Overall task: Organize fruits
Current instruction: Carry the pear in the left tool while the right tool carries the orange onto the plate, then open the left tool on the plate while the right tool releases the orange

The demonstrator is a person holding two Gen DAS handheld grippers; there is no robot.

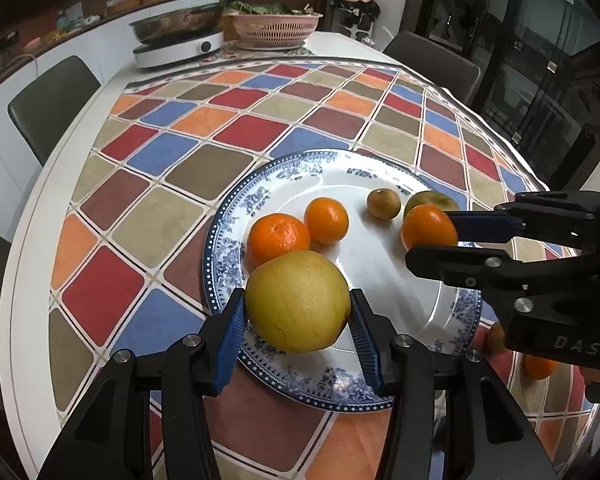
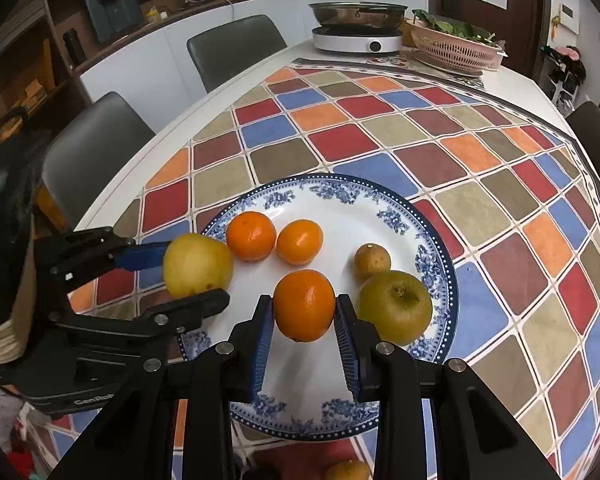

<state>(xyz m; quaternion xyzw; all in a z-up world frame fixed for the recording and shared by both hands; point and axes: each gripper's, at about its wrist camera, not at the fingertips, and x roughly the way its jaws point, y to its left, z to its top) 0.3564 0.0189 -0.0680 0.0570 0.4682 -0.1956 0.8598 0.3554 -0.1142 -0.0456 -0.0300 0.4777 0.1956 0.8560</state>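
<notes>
Plate [image 2: 440, 264]: fruit crowds left and right sides; white centre strip bare. Tablecloth [image 2: 380, 136] beyond: open up to cooker [image 2: 358, 42] and basket [image 2: 456, 50].

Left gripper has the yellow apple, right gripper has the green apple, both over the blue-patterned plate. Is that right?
Not quite. The right gripper is closed on an orange, not the green apple, which sits on the plate beside it, as the right wrist view shows. The left gripper does hold the yellow apple.

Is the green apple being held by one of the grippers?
No, the green apple sits free on the plate, while the right gripper clamps an orange.
</notes>
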